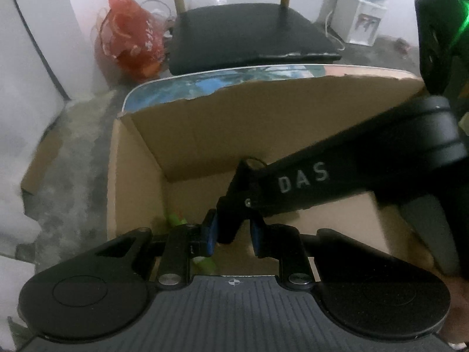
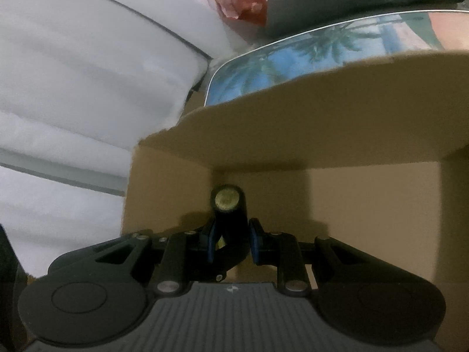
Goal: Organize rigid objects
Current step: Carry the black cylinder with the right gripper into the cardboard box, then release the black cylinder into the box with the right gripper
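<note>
So the black DAS tool [image 1: 293, 182] is held above the cardboard box [image 1: 140, 158], left gripper [image 1: 233, 234] clamped on one end, right gripper [image 2: 233, 242] on the other; its long axis is slanted down into the box.

A plain tan cardboard box [image 1: 205, 135] sits against a tray [image 2: 293, 58] printed with green palm trees on blue sky, rimmed in silver. Black grippers carry blue pads [image 1: 211, 234], one [image 1: 233, 233] closed on a black bar [image 1: 307, 182] lettered "DAS" in pale grey, the other [image 2: 233, 242] on a black piece capped by a brass-coloured disc [image 2: 226, 201]. Bright green items [image 1: 176, 218] lie inside the box. Behind are a red-orange bag [image 1: 132, 38] with white lettering, a black seat [image 1: 249, 35] and mottled grey floor [image 1: 73, 152].
</note>
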`<state>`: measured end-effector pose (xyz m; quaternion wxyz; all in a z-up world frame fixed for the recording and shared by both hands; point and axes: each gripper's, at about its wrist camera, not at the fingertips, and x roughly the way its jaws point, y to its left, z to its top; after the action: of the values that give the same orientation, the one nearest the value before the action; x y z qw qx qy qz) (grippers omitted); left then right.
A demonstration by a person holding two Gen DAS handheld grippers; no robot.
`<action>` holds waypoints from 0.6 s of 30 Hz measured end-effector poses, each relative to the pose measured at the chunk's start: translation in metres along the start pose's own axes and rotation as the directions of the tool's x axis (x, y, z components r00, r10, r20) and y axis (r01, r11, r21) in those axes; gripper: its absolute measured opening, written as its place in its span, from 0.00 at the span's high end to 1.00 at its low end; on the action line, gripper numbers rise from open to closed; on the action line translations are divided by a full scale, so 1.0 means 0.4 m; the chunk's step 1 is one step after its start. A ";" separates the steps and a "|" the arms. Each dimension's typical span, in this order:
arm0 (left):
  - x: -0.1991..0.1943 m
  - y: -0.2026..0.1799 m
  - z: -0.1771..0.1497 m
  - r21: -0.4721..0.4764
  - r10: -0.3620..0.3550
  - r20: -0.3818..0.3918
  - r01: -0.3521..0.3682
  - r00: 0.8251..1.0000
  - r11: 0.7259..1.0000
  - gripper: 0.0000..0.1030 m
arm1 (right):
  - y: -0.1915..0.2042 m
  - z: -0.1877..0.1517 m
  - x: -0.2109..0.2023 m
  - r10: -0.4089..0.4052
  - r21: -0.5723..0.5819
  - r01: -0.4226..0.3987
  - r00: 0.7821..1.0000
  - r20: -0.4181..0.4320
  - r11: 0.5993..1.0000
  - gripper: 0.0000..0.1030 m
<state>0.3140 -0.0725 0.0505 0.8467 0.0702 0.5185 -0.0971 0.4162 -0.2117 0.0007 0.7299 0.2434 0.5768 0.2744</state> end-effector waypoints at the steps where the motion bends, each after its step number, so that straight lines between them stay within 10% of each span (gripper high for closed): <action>1: 0.002 -0.004 0.002 0.003 0.006 -0.004 -0.006 1.000 1.000 0.78 | 0.000 0.002 0.005 -0.003 0.003 0.003 1.000 0.001 1.000 0.75; 18: -0.043 -0.016 0.014 0.023 -0.011 0.020 0.011 1.000 1.000 0.52 | -0.015 -0.026 -0.009 -0.003 0.042 0.002 1.000 0.029 0.999 0.74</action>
<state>0.3098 -0.0786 0.0682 0.8505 0.0760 0.5090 -0.1086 0.4060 -0.2184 -0.0030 0.7333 0.2619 0.5720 0.2577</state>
